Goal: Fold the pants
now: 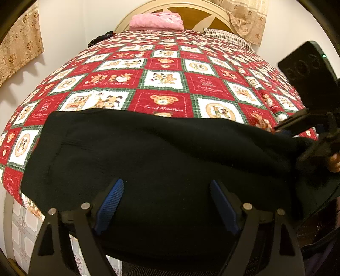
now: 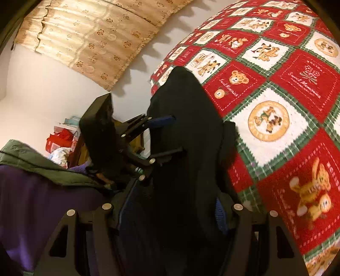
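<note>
Bedroom scene: on the bed's teddy-bear quilt (image 1: 165, 85), the left tool (image 1: 167, 203) spreads wide over black pants (image 1: 148, 148) at the near edge. Right tool (image 2: 170, 210) has dark cloth bunched between its jaws; grip unclear. Pink pillow (image 1: 157, 20) lies far off.

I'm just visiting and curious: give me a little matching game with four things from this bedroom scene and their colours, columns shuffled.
Things:
1. pants
2. folded blanket at the headboard
3. gripper pads
4. curtain

Colours:
a. beige with a floral print
b. blue
c. black
d. pink

Pairs: 1-c, 2-d, 3-b, 4-a
</note>
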A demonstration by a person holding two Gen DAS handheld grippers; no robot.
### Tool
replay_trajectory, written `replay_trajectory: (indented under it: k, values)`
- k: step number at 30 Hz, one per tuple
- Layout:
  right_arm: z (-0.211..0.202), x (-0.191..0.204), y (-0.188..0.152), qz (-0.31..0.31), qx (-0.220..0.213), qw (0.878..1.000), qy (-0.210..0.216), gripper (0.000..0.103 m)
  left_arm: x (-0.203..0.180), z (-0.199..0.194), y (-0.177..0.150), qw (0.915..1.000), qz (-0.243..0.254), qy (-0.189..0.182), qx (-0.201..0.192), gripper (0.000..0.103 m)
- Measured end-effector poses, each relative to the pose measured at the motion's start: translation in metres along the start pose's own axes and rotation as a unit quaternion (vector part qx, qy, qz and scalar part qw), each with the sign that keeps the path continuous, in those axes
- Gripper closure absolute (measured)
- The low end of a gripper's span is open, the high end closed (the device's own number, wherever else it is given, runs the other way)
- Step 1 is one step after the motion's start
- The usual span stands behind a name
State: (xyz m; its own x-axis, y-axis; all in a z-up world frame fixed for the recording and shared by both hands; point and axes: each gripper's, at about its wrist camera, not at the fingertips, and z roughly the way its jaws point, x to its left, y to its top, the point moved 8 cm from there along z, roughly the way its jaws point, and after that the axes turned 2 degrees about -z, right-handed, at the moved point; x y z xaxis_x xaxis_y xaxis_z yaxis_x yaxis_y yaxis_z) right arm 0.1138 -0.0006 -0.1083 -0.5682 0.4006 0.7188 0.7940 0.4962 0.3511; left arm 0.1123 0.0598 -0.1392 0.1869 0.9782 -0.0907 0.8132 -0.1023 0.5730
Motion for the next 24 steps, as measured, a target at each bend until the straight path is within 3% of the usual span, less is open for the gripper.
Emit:
replay_trajectory:
  k: [3, 7, 10, 16, 21, 24]
  values:
    - [0.011, -0.009, 0.013, 0.018, -0.011, 1.0, -0.002, 0.038, 0.001, 0.0, 0.0, 1.0, 0.0, 0.001, 0.0, 0.016]
    - [0.015, -0.004, 0.026, 0.037, -0.025, 0.998, 0.051, 0.036, 0.001, 0.0, 0.0, 1.0, 0.0, -0.002, -0.001, 0.016]
    - [0.018, 0.004, 0.027, 0.025, -0.022, 0.998, 0.057, 0.035, 0.001, 0.0, 0.0, 1.0, 0.0, -0.003, -0.001, 0.015]
    - [0.034, -0.005, 0.047, 0.068, -0.049, 0.995, 0.052, 0.026, -0.002, 0.0, 0.0, 1.0, 0.004, -0.003, -0.004, 0.011]
    - [0.021, -0.011, 0.057, 0.091, -0.114, 0.988, 0.041, 0.026, -0.002, -0.001, 0.0, 0.9999, 0.006, -0.005, -0.008, 0.011]
    - [0.006, -0.005, 0.059, 0.07, -0.159, 0.985, 0.022, 0.026, -0.003, -0.001, -0.001, 0.9999, 0.008, -0.006, -0.01, 0.011]
